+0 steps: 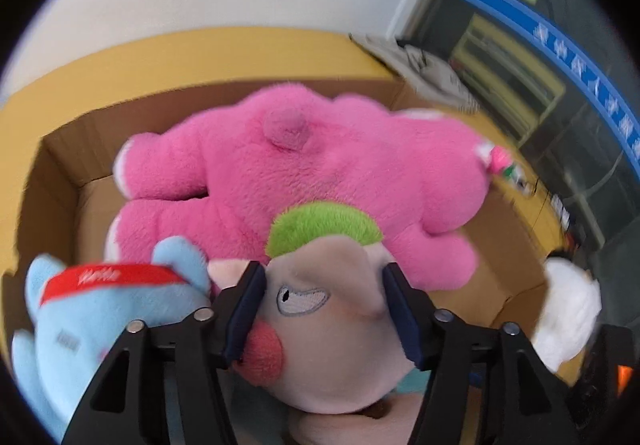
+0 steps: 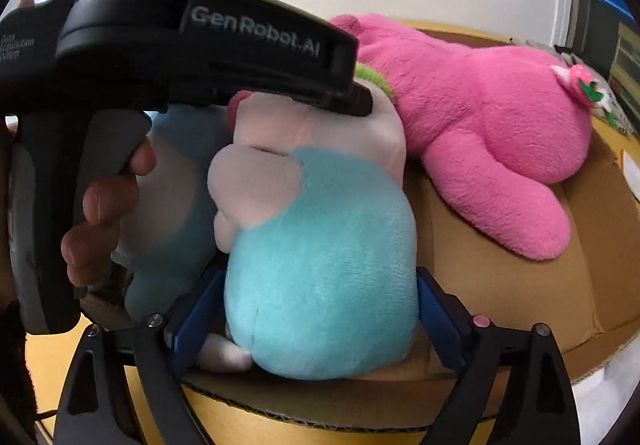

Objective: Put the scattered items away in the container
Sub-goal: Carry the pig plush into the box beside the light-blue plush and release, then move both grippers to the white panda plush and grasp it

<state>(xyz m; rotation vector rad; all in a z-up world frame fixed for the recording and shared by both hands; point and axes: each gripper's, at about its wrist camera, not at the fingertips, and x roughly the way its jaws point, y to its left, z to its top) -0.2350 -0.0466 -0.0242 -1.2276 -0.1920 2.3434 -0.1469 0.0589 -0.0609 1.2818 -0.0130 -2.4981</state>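
A plush doll point(image 1: 332, 325) with green hair, a pale face and a teal body point(image 2: 328, 265) lies at the near end of the cardboard box point(image 1: 60, 165). My left gripper point(image 1: 322, 309) is shut on its head, and the soft face bulges below the pads. My right gripper point(image 2: 316, 321) stands open around the teal body, with a gap at the left pad. A big pink plush bear point(image 1: 320, 165) lies across the box behind the doll. A light blue plush point(image 1: 100, 317) with a red band sits to the doll's left.
The box point(image 2: 500, 285) stands on a yellow table point(image 1: 120, 61) by a white wall. A white plush point(image 1: 568, 317) shows at the right of the left wrist view. A person's fingers point(image 2: 104, 205) grip the left gripper's black housing point(image 2: 200, 45), which fills the upper left of the right wrist view.
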